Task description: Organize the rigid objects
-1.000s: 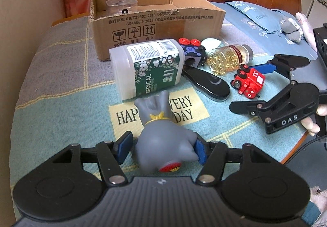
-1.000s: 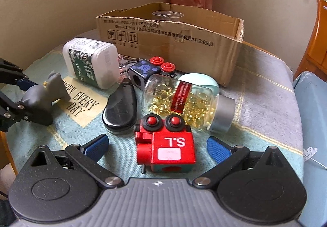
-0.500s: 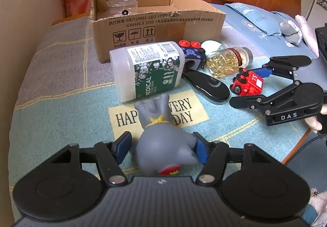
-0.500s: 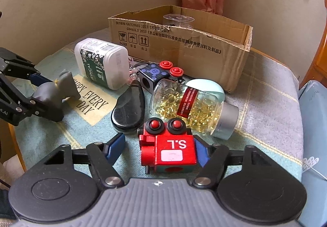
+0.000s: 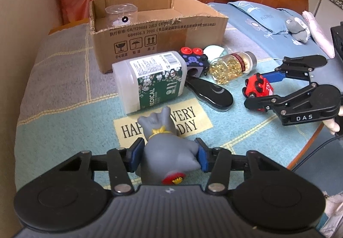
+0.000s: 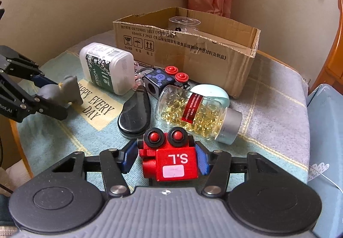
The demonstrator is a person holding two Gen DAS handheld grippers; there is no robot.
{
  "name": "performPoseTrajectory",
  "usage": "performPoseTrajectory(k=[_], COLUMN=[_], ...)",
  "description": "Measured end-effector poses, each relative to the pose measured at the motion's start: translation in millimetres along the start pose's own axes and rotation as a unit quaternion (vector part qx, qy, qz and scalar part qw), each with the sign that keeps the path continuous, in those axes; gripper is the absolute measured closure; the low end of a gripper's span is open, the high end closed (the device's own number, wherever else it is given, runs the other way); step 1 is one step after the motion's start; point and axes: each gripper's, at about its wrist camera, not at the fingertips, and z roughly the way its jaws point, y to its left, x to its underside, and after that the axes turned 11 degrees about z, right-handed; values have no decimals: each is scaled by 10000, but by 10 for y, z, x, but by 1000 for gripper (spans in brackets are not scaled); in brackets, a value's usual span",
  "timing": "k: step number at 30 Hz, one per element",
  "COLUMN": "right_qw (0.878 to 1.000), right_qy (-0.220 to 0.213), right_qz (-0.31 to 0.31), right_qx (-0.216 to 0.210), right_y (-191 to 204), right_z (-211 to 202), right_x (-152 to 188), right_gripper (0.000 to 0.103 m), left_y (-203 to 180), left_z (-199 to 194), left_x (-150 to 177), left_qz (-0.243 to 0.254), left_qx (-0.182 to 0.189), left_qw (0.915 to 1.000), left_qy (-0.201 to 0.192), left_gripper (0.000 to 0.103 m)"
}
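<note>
My left gripper (image 5: pixel 168 156) is shut on a grey sack-shaped toy (image 5: pixel 167 148) with a yellow tie, just above the tablecloth; it also shows in the right wrist view (image 6: pixel 59 92). My right gripper (image 6: pixel 167 159) is shut on a red toy train block (image 6: pixel 171 156), which also shows in the left wrist view (image 5: pixel 257 87). An open cardboard box (image 5: pixel 154 30) stands at the back with a clear plastic cup (image 5: pixel 121 14) inside.
On the cloth lie a white medical bottle (image 5: pixel 150 81), a dark blue toy block with red knobs (image 5: pixel 194 60), a jar of yellow capsules (image 5: pixel 231 66), a black oval case (image 5: pixel 210 93) and a pale round lid (image 6: pixel 211 94). A bed (image 5: pixel 268 21) is to the right.
Both grippers closed: the left on the grey toy, the right on the red train block. The right gripper lifted the block slightly.
</note>
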Motion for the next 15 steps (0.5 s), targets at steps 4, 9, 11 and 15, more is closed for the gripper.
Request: performPoseTrajectory(k=[4, 9, 11, 15], right_qw=[10000, 9998, 9997, 9998], right_qy=[12, 54, 39, 33], right_qz=[-51, -177, -226, -173], right_qx=[-12, 11, 11, -76], right_y=[6, 27, 39, 39], right_z=[-94, -168, -198, -256], right_x=[-23, -58, -72, -115], right_gripper=[42, 42, 42, 42], left_y=[6, 0, -3, -13], left_z=[-76, -148, -184, -273], left_x=[-34, -76, -92, -136], left_qz=[66, 157, 178, 239], left_qx=[24, 18, 27, 56], left_qw=[10000, 9999, 9998, 9997], left_qy=[-10, -4, -17, -77], left_gripper=[54, 55, 55, 55])
